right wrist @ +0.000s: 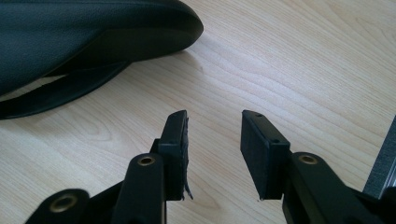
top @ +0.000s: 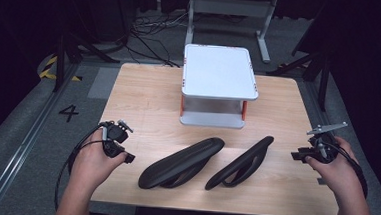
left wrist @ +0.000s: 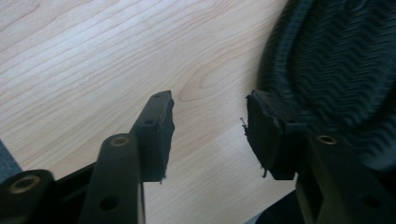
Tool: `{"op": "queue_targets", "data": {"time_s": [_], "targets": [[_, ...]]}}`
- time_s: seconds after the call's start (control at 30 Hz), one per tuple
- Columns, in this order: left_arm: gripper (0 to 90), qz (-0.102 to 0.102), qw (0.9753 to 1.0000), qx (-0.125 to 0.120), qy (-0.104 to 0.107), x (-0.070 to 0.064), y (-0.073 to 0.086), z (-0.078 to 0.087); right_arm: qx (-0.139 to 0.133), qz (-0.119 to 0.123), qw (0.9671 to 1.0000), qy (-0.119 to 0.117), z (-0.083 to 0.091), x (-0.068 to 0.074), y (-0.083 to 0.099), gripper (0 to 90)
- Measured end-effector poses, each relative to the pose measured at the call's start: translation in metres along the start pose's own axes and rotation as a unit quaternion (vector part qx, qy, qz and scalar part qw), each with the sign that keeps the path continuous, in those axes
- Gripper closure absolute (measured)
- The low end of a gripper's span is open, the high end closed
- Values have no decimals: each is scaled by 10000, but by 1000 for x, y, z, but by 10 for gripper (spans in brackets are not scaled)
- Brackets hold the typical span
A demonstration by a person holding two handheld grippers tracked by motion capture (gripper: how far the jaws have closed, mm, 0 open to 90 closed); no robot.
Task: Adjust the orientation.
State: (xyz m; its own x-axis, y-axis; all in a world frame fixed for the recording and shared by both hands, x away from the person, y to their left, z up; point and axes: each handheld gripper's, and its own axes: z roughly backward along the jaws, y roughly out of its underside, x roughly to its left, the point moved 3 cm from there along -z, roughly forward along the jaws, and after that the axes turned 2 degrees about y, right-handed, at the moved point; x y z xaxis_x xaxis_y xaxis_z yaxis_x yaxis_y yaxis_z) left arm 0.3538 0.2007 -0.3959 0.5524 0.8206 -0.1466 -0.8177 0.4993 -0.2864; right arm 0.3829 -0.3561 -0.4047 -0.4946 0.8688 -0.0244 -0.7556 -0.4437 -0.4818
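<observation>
Two black slippers lie side by side on the wooden table [top: 144,92], both angled from near left to far right. The left slipper [top: 181,161] has a ribbed surface that shows in the left gripper view [left wrist: 336,60]. The right slipper [top: 240,162] appears at the top left of the right gripper view [right wrist: 88,42]. My left gripper [top: 125,156] sits just left of the left slipper, open and holding nothing, as the left gripper view confirms [left wrist: 209,128]. My right gripper [top: 298,155] rests near the table's right edge, open and holding nothing [right wrist: 214,149], a short way from the right slipper's toe.
A white two-tier stand [top: 219,71] with orange posts stands at the back middle of the table. Beyond the table are a grey frame [top: 232,12] and cables [top: 150,35] on the floor. A floor mark "4" [top: 69,112] lies to the left.
</observation>
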Motion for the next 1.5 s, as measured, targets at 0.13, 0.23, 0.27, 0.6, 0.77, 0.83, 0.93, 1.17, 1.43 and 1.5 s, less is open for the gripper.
{"op": "queue_targets", "data": {"time_s": [0.13,0.23,0.27,0.6,0.77,0.83,0.93,1.17,1.43,1.5], "targets": [[556,-209,9996,-35,187,-11,-5,3,-94,94,9999,-34,-1,3,4,622],[553,-343,9993,-23,157,-18,-8,4,-71,86,9999,-11,0,3,5,622],[550,-343,9993,-23,157,-18,-8,4,-71,86,9999,-11,0,3,5,622],[563,-1084,9929,-119,477,-62,-20,0,40,-29,10000,-64,-3,4,7,606],[534,-1210,9914,-20,490,-78,-27,-13,20,-81,10000,-44,-6,4,6,562],[505,-1269,9909,51,450,-82,-29,-18,34,-75,10000,-23,-7,4,6,540],[428,-1378,9892,46,491,-91,-31,-23,36,-59,10000,-1,-9,4,6,521],[265,-1579,9868,99,350,-104,-34,-37,77,-38,10000,-10,-13,8,5,508],[305,-1836,9823,373,53,-112,-37,-57,87,-24,10000,-36,-15,8,6,508],[365,-1850,9819,392,4,-112,-37,-57,101,-23,9999,-65,-15,9,6,508]]}}
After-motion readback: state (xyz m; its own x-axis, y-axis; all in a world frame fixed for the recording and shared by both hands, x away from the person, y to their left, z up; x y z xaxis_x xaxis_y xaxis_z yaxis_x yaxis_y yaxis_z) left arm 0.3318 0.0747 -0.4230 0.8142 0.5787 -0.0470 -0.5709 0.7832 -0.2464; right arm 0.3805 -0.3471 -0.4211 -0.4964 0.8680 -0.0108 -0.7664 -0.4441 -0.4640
